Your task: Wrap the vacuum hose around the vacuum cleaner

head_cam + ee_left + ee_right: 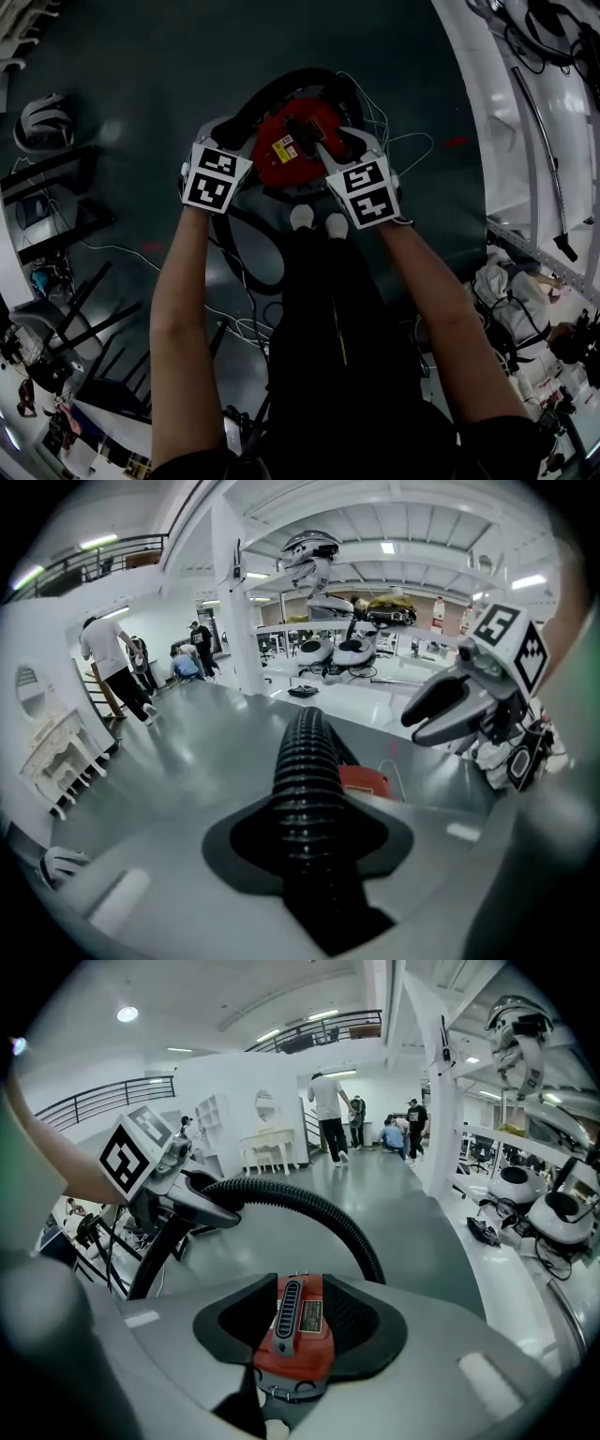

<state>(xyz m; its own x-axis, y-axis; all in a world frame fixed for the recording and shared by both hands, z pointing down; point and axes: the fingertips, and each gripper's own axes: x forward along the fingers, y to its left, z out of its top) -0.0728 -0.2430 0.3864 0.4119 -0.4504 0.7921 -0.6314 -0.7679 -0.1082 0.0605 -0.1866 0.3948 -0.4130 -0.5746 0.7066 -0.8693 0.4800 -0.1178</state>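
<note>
Vacuum hose (305, 789), one, in left gripper (234, 137); one red vacuum cleaner (292, 1335).

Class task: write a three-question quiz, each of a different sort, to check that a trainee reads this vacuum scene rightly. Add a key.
1. Pick one. What is clamped between the jaws of the left gripper?
A. the black ribbed hose
B. a white cable
C. a helmet
2. True or false: the vacuum cleaner stands on a white tabletop.
3. Fill in: the vacuum cleaner's body is coloured ___.

Key
1. A
2. False: it stands on the dark floor.
3. red
</note>
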